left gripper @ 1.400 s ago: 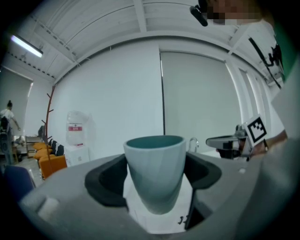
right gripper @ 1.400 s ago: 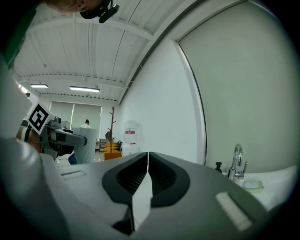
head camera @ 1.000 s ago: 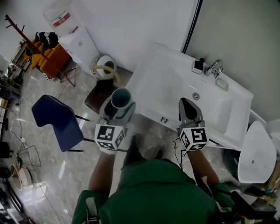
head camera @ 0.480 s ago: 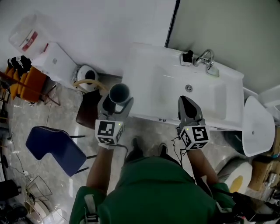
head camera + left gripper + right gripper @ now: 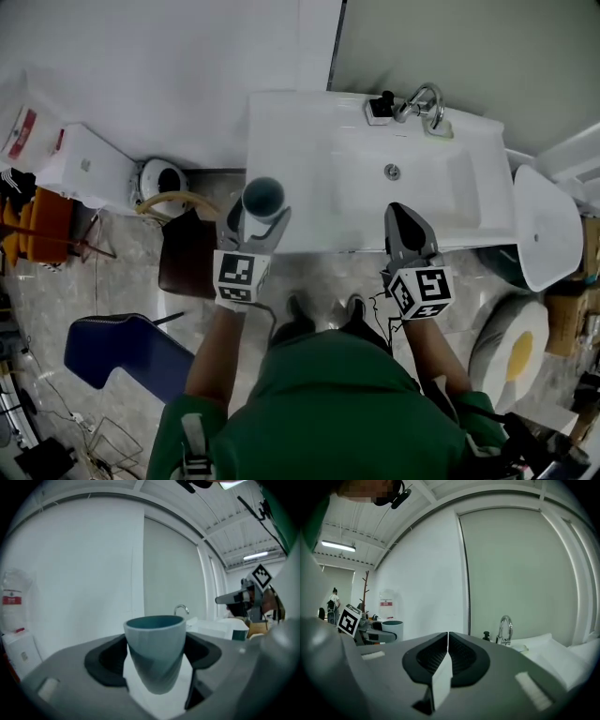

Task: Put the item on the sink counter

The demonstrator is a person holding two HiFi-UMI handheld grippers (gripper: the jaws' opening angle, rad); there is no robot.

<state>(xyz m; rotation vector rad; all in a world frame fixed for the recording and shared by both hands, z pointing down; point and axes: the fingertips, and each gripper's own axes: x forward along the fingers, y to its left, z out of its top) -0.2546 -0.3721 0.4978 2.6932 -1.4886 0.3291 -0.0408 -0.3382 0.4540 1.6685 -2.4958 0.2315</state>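
Holding teal cup [image 5: 154, 653] in left gripper [image 5: 255, 220] (jug label [image 5: 10, 600] illegible).

The teal ceramic cup [image 5: 262, 197] sits between the jaws of the left gripper [image 5: 256, 214] at the front left corner of the white sink counter [image 5: 300, 141], with the right gripper [image 5: 403, 217] to its right, before the basin [image 5: 412, 183], and the chrome tap [image 5: 424, 97] behind.

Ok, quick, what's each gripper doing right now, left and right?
Left gripper: closed on the teal cup, held upright.
Right gripper: closed, nothing between its jaws.
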